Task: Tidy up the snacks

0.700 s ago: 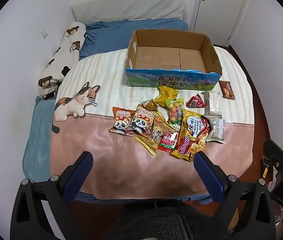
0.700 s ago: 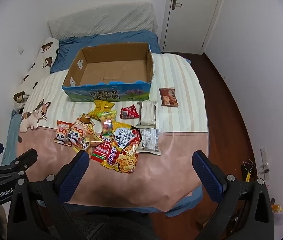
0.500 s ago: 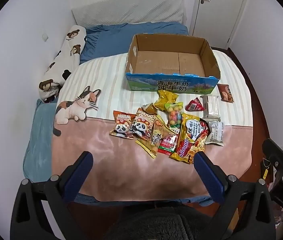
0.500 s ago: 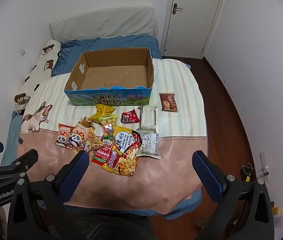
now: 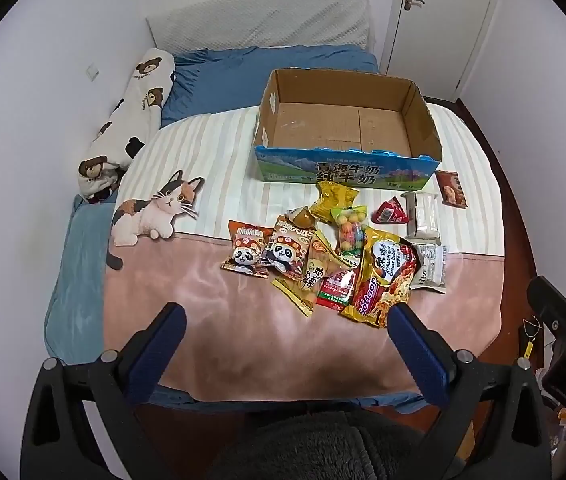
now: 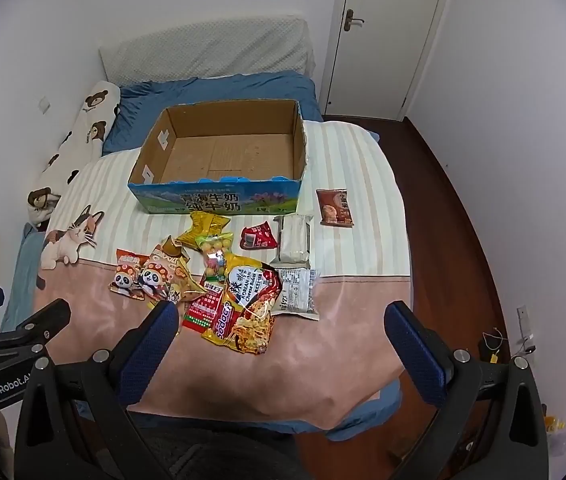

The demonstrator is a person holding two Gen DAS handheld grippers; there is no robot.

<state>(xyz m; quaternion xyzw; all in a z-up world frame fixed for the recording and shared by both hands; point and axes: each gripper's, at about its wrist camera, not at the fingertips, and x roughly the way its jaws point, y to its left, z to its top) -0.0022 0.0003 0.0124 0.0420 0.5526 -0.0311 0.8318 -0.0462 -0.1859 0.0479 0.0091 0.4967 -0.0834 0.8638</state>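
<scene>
An empty cardboard box point(image 5: 347, 128) with a blue printed front stands on the bed; it also shows in the right wrist view point(image 6: 223, 156). In front of it lie several snack packets: two panda bags point(image 5: 263, 254), a yellow noodle pack point(image 5: 383, 280), a candy bag point(image 5: 349, 230), a red triangle packet point(image 5: 390, 213), a white wafer pack point(image 5: 423, 218) and a brown packet point(image 5: 450, 189). The noodle pack point(image 6: 243, 304) also shows in the right wrist view. My left gripper point(image 5: 283, 320) and right gripper point(image 6: 279, 320) are open and empty, well short of the snacks above the bed's near edge.
The bed cover point(image 5: 211, 296) has a cat print point(image 5: 155, 208). A bear-print pillow point(image 5: 131, 124) lies along the left wall. A closed door point(image 6: 387, 36) is behind the bed. Dark wood floor point(image 6: 455, 240) runs along the bed's right side.
Both grippers have pulled back and tilted a little, so the bed and box sit lower in view. Nothing on the bed has moved.
</scene>
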